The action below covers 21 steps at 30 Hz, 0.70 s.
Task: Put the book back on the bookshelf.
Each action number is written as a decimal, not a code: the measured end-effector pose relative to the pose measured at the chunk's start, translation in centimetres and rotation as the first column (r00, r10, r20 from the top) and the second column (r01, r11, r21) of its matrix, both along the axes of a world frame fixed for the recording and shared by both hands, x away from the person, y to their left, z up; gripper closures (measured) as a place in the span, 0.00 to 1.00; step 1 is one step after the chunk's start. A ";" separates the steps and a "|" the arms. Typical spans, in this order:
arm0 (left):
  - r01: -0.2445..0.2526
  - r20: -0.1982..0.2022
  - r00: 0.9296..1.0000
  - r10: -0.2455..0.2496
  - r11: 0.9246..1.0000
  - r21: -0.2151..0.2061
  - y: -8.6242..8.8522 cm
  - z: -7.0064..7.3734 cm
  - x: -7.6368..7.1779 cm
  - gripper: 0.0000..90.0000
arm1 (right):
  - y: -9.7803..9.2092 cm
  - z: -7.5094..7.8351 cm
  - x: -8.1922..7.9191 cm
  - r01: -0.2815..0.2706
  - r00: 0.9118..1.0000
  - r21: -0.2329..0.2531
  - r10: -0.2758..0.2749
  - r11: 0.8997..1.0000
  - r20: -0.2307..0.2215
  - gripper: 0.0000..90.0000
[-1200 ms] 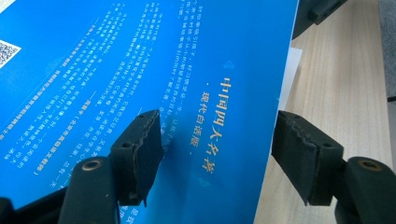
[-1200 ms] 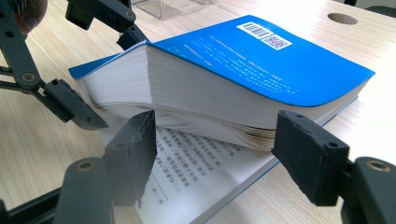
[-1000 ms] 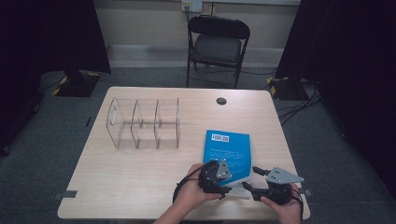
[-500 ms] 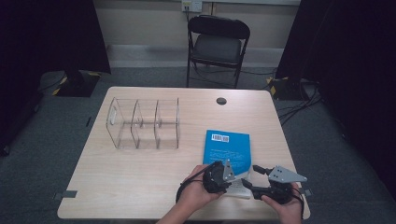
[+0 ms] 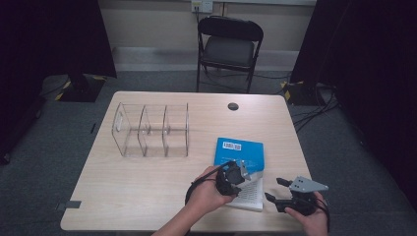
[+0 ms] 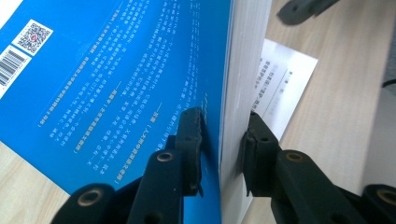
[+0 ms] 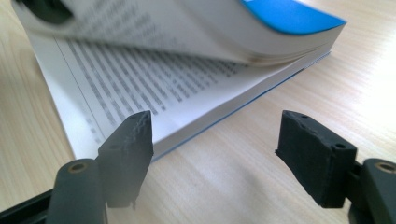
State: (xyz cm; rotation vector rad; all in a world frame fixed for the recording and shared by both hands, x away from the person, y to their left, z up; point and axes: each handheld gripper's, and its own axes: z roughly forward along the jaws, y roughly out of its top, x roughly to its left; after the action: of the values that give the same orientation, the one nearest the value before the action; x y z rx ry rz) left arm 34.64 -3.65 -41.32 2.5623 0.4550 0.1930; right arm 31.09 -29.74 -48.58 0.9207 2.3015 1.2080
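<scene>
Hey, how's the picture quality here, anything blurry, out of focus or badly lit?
High view: table evenly lit, surroundings dark, image soft. Left gripper view: blue book cover sharp, the other gripper's jaw at the top edge out of focus. Right gripper view: the lifted pages and printed text are blurred, while the right gripper looks fairly crisp.

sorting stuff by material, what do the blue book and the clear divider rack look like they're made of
Blue book: paper, with a smooth, slightly glossy card cover; printed white pages fan out where the left gripper lifts them. Clear rack: likely acrylic or similar hard plastic, transparent with bright glossy edges, though glass can't be ruled out.
</scene>
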 end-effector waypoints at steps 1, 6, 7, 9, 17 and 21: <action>-0.003 -0.006 1.000 0.003 1.000 0.004 0.1 0.3 0.1 0.80 | 0.0 -0.1 0.0 -0.008 1.000 -0.003 0.008 1.000 -0.007 0.29; -0.013 -0.035 0.999 0.013 1.000 -0.001 0.7 1.5 0.7 0.81 | -0.1 -0.5 0.1 -0.016 1.000 -0.013 0.015 1.000 -0.023 0.28; -0.009 -0.039 0.999 0.009 1.000 0.004 0.7 1.8 0.9 0.82 | -0.1 -0.5 0.1 -0.014 0.999 -0.017 0.013 1.000 -0.030 0.28; -0.016 -0.041 0.999 0.016 1.000 0.009 0.8 2.4 1.0 0.82 | -0.1 -0.7 0.1 -0.018 0.999 -0.023 0.017 1.000 -0.037 0.28; -0.040 -0.072 0.997 0.042 0.999 0.019 1.1 4.4 2.1 0.84 | 0.6 -1.3 0.1 -0.049 0.997 -0.102 0.042 0.994 -0.065 0.26; -0.048 -0.091 0.995 0.049 0.999 0.022 0.9 5.3 2.6 0.84 | 1.3 -1.3 0.0 -0.063 0.995 -0.095 0.055 0.993 -0.086 0.26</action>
State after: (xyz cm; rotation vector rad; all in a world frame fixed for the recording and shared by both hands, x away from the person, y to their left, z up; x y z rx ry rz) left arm 37.27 -2.73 -36.03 2.5890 0.5527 0.0976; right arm 31.13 -28.44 -49.89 0.8900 2.4460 1.0880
